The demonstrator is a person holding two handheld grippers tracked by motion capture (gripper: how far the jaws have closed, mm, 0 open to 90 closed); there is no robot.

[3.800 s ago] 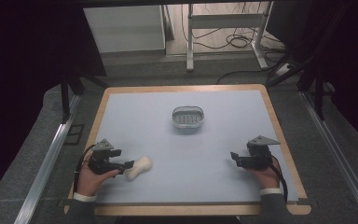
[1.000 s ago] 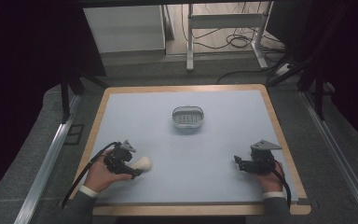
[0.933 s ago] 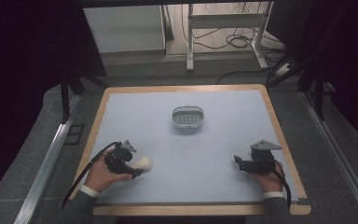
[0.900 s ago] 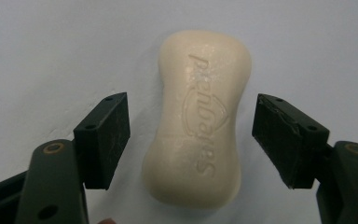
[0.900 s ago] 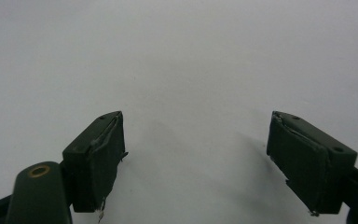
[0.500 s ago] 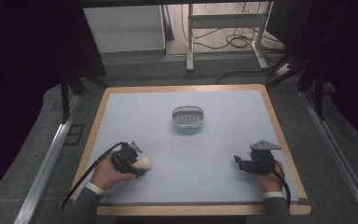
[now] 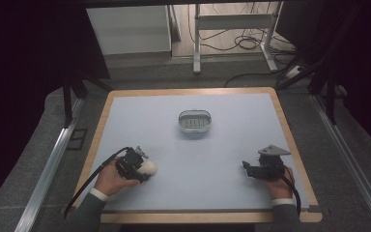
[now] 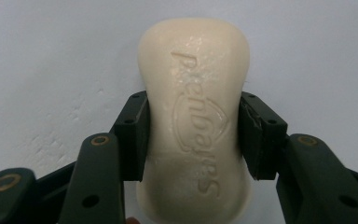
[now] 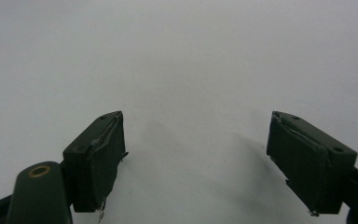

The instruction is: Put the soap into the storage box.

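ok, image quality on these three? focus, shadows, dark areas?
High view: table evenly lit, surroundings nearly black, soap small and soft. Left gripper view: soap sharp enough that its embossed lettering shows, lit softly, black pads near the lens slightly soft. Right gripper view: claw dark against the pale table, faint soft shadows between the pads, edges dimmer.
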